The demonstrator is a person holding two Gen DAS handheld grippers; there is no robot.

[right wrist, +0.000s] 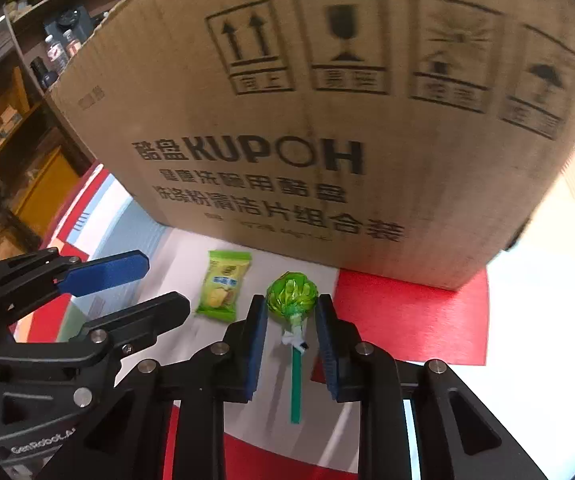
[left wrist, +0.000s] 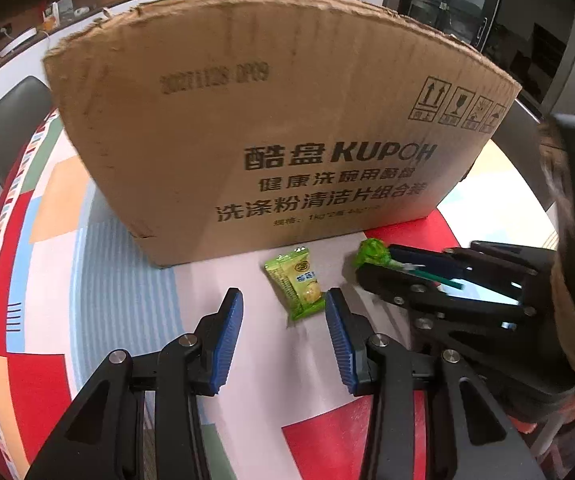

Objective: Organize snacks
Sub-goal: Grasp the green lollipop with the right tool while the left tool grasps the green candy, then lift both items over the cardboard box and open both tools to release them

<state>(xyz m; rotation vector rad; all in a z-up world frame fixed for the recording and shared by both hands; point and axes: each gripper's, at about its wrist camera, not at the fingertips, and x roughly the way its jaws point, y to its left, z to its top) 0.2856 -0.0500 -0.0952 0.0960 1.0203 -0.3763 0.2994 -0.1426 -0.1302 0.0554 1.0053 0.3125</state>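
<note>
1. Left wrist view: left gripper (left wrist: pixel 284 308) hangs low over the table (left wrist: pixel 99 256), jaws spread wide w/ nothing between the blue pads (left wrist: pixel 231 320). The green snack packet (left wrist: pixel 294 283) lies flat on the table just ahead, nearer the right-side pad, not touching either.
2. Same view shows the right gripper (left wrist: pixel 361 268) from the side, coming in from the right. The green lollipop (left wrist: pixel 371 253) pokes out at its tip, stick running back along the fingers; whether it's pinched can't be told from here.
3. Right wrist view settles that: right gripper (right wrist: pixel 291 312) has its jaws parted, lollipop (right wrist: pixel 292 294) lying on the table between the pads w/ gaps on both sides. Stick is green, w/ a white twist at the neck.
4. Right view also catches the left gripper (right wrist: pixel 155 284) at lower left, jaws apart, just left of the packet (right wrist: pixel 223 286). Packet and lollipop lie side by side, close to the box's foot.
5. Cardboard box (left wrist: pixel 271 136) stands right behind both snacks, top edge torn ragged (only the left view shows that edge).
6. Writing: "KUPOH" in bold w/ Chinese lines below; 4 handling icons at upper right (arrows up, glass, sun, umbrella). Left view alone shows a faint date-type stamp upper left, not clearly legible. Packet print too small to read.
7. "GenRobot" lettering appears on the left gripper's body in the right view.
</note>
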